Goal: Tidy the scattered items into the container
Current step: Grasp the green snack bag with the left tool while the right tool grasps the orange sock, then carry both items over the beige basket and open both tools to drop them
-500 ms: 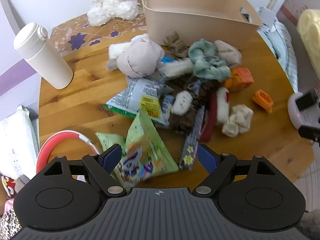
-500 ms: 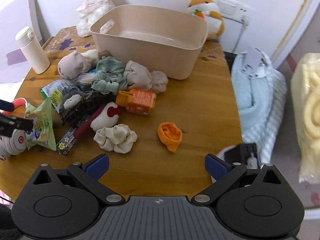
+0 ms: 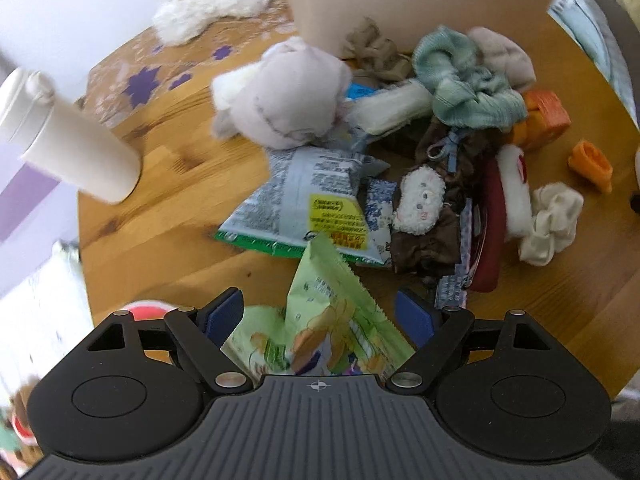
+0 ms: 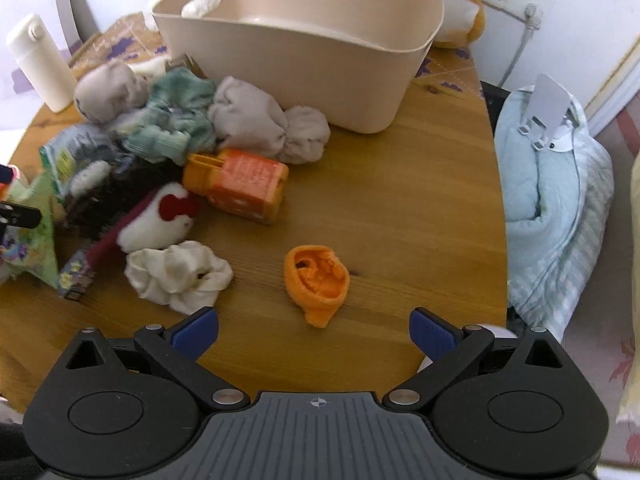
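Clutter covers the wooden surface [image 4: 400, 200] in front of the beige container [image 4: 304, 52], whose bare inside shows only from the right wrist view. The left claw [image 3: 319, 316] is spread wide, its blue pads on either side of a green snack packet [image 3: 332, 320] standing up between them; whether either pad touches it I cannot tell. Beyond it, the left view shows a pale blue snack bag [image 3: 304, 204] lying flat, a small white plush on brown cloth [image 3: 420, 200], a lilac stuffed toy [image 3: 284, 96] and a teal scrunchie [image 3: 464, 84] near the container's wall, with a white bottle [image 3: 72, 148] off to the side (blurred).

The right claw [image 4: 314, 330] is released too, holding nothing, hovering over bare wood with an orange sock ball [image 4: 318, 282] just ahead of its pads. The right view alone makes plain the cream scrunchie [image 4: 176, 276], the orange box [image 4: 240, 184] and grey rolled socks [image 4: 256, 120] touching the container's base, and a light blue blanket [image 4: 552, 200] beside the surface.
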`<state>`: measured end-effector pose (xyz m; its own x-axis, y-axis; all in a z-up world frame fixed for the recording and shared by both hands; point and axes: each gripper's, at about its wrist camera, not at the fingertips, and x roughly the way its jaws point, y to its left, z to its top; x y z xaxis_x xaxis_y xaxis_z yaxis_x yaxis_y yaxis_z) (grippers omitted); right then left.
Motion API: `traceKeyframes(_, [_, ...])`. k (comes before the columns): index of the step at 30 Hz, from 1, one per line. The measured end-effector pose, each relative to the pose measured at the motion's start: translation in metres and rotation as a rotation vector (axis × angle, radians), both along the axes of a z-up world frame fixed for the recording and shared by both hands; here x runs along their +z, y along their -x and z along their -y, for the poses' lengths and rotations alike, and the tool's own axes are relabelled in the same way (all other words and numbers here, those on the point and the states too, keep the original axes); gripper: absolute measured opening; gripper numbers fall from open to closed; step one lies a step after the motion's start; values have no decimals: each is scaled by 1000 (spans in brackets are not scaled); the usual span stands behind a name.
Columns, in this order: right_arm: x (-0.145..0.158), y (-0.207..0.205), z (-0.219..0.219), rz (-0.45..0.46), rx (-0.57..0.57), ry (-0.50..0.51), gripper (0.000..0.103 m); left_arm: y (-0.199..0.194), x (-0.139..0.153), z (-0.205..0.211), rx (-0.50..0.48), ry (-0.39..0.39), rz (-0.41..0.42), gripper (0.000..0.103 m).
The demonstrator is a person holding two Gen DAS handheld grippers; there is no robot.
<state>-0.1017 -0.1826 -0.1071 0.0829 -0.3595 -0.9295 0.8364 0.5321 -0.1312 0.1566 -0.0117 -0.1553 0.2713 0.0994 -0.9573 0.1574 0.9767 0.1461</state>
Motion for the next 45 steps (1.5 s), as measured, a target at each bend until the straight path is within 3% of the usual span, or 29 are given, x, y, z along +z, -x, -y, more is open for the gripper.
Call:
traceKeyframes(5, [-21, -4, 15, -30, 44, -4, 103, -4, -16, 7, -151, -48, -15, 85])
traceKeyframes(15, [-45, -7, 24, -80, 113, 0, 83, -12, -28, 0, -307, 1, -79, 84])
traceKeyframes(17, [-47, -8, 24, -82, 117, 2, 79, -13, -30, -3, -329, 21, -95, 80])
traceKeyframes(19, [-50, -9, 24, -86, 122, 1, 76, -15, -31, -6, -348, 51, -114, 65])
traceKeyframes(22, [-55, -10, 22, -91, 128, -13, 58, -14, -31, -5, -382, 77, -130, 57])
traceKeyframes(24, [-55, -9, 21, -62, 122, -23, 32, -11, -30, -4, -399, 77, -126, 53])
traceKeyframes(27, [-56, -7, 20, -54, 127, -26, 15, -6, -29, -4, -423, 85, -124, 43])
traceKeyframes(31, [-55, -5, 19, -39, 139, -30, 12, -6, -25, -10, -420, 118, -121, 39])
traceKeyframes(33, [-52, -4, 18, -24, 140, -27, 11, -7, -23, -15, -412, 145, -126, 30])
traceKeyframes(45, [-9, 6, 28, 25, 156, 50, 11, 3, 10, -25, -488, 230, -103, 29])
